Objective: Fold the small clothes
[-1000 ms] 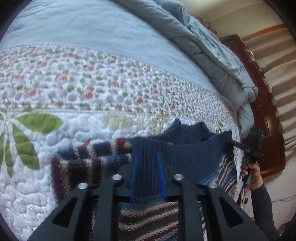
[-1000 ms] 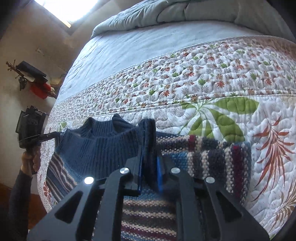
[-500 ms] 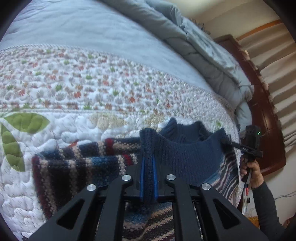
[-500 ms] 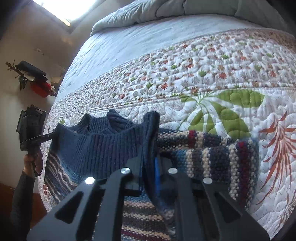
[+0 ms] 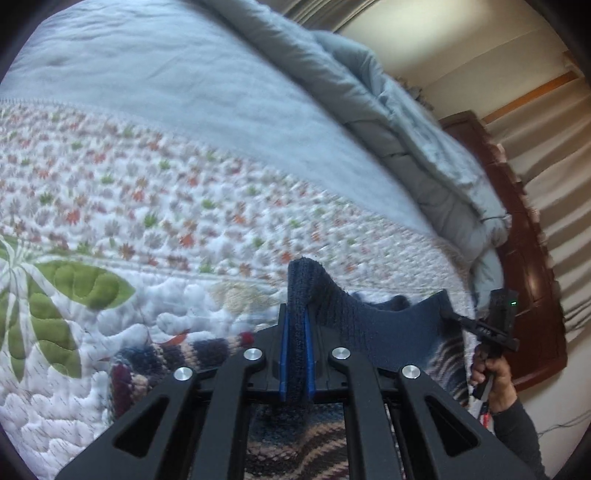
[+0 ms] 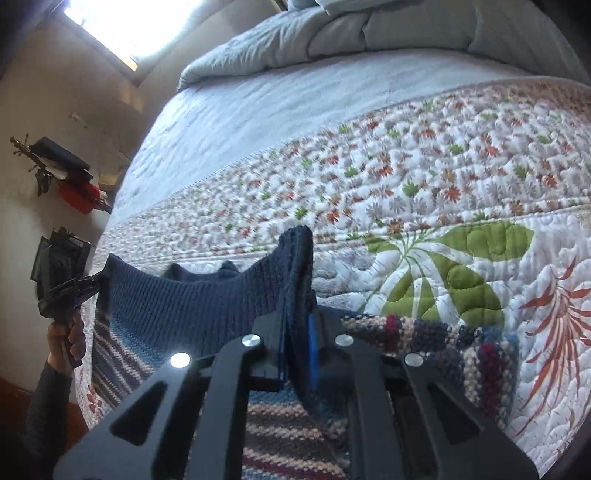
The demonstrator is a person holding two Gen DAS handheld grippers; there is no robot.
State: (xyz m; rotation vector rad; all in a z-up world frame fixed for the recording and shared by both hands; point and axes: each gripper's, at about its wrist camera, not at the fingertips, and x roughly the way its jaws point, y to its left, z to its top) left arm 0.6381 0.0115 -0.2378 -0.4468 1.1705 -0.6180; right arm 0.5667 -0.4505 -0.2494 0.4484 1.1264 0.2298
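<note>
Small knit sweater (image 5: 373, 325), navy yoke over striped body, lies on the floral quilt (image 5: 155, 206) with both shoulders lifted. Left gripper (image 5: 296, 354) and right gripper (image 6: 297, 343) are each clamped tight on a pinched navy fold standing between blue pads. Grey-blue duvet (image 6: 388, 33) bunched at bed's far end.

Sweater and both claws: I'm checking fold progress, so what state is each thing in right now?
Sweater: navy top edge lifted off the quilt, pinched at both shoulders; striped sleeve lies flat.
Left claw: shut on the sweater's shoulder.
Right claw: shut on the other shoulder.
Quilt: spread flat over the bed.
Grey duvet: bunched at the far end.
</note>
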